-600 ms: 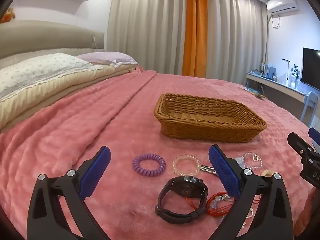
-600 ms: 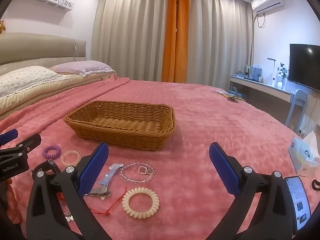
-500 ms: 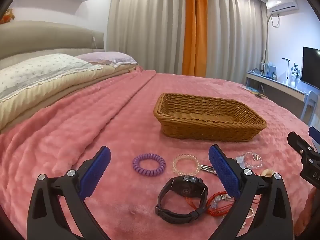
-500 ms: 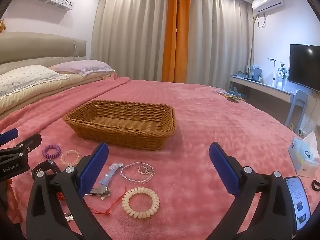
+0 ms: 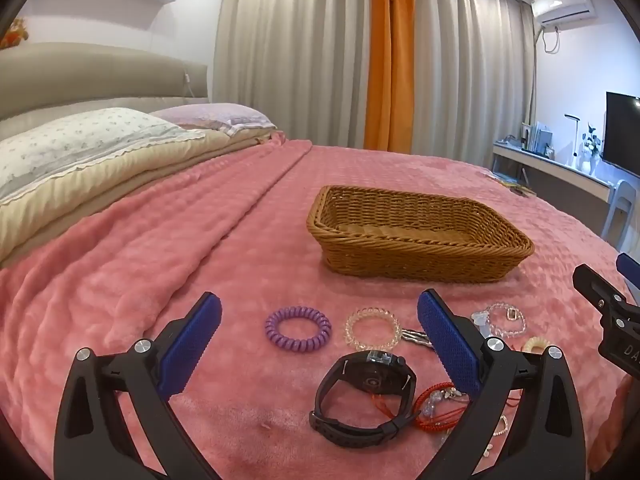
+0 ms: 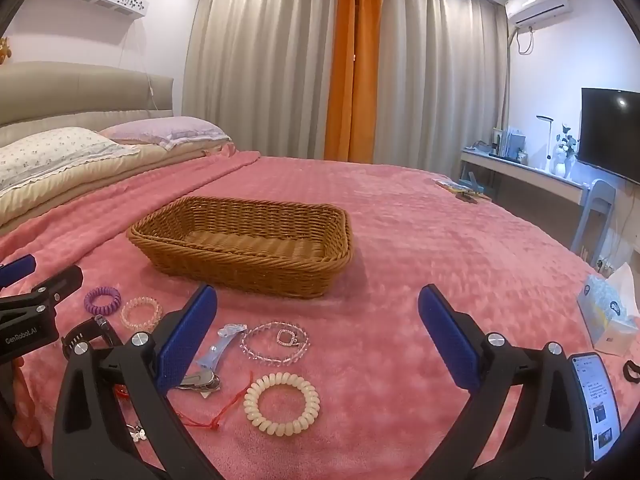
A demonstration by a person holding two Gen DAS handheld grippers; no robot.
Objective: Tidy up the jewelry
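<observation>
Wicker basket [image 5: 416, 256] sits beyond scattered jewelry; both hand-held grippers gape empty

Pink quilted bedspread [image 5: 200, 240]; brown woven wicker basket [image 5: 416, 256]; purple coil hair tie [image 5: 298, 328]; cream coil hair tie [image 6: 282, 403]; black watch [image 5: 362, 398]; blue-padded fingers [image 6: 188, 340]; orange curtain [image 6: 352, 60].

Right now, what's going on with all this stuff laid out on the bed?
A person is holding a two-finger gripper in each hand above a pink blanket, about to tidy jewelry. Both the left gripper and the right gripper are open and hold nothing. The wicker basket looks empty. Everything is loose on the blanket: a purple coil hair tie, a black watch, a clear bead bracelet and a cream coil hair tie. Nothing has been sorted yet.
</observation>
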